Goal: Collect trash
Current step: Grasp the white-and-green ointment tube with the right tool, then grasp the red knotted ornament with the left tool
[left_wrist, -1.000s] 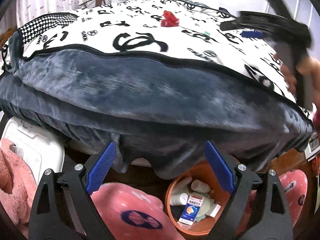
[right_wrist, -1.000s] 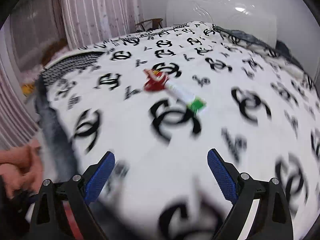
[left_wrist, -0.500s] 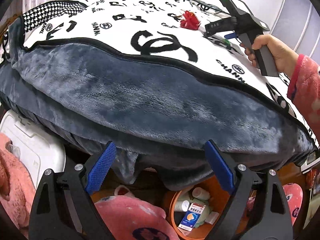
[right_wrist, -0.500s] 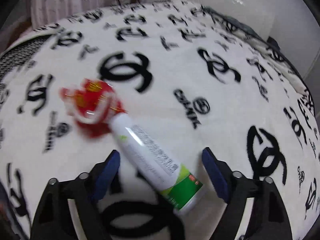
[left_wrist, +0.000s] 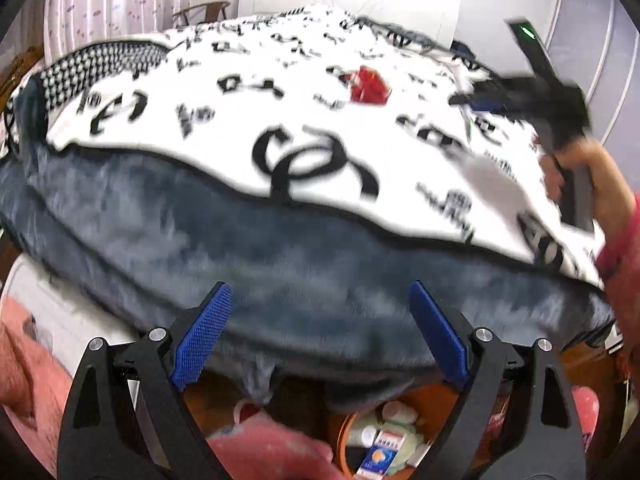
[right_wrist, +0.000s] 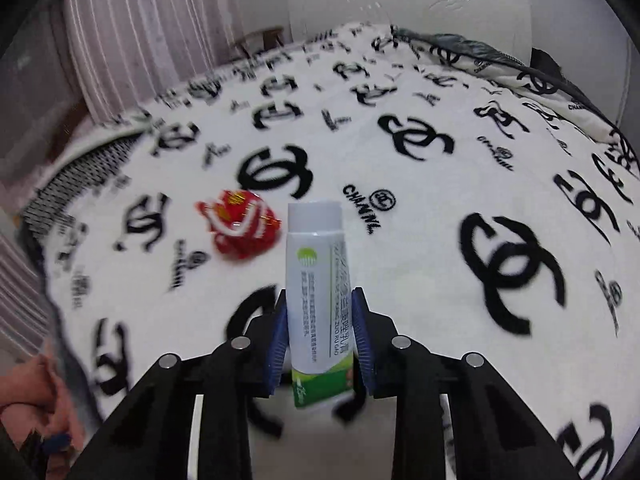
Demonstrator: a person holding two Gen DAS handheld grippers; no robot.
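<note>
Right gripper (right_wrist: 320,332): jaws closing, both blue pads against a white-and-green tube (right_wrist: 318,292), cap pointing away.
Tube surroundings: just above the logo-print blanket (right_wrist: 440,208), beside a crumpled red wrapper (right_wrist: 240,230).
Left gripper (left_wrist: 320,332): jaws wide apart, nothing between them.
Below the bed edge: orange bin (left_wrist: 344,436) holding trash.

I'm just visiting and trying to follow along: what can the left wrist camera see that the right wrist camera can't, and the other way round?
Only the left wrist view shows the orange bin of trash on the floor, the bed's grey blanket edge, and the left gripper, open and empty.

Only the right wrist view shows the white and green tube clearly, with the right gripper closing its blue fingers on it.

Both show the white patterned bedspread and the red wrapper lying on it.
</note>
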